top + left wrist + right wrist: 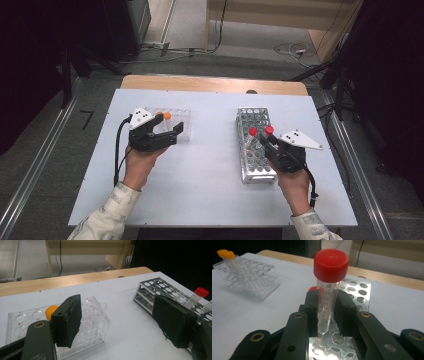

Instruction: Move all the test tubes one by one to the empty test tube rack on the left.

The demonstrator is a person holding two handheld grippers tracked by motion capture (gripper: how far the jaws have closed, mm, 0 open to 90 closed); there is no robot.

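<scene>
Jaws of the right gripper [325, 315] were clamped on a clear red-capped plastic tube [327, 290] just above the perforated metal rack [255, 145], best lifted straight up, while the left gripper [165, 134] stood apart, empty.

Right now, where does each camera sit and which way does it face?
High view: above the person's side, facing forward and down on the table; both forearms, the left claw and the right claw show.
Left gripper view: on the left claw, facing across the clear rack toward the metal rack; its open jaws show.
Right gripper view: on the right claw, facing along its jaws, shut on a red-capped tube above the metal rack.
All three views share both racks.
</scene>
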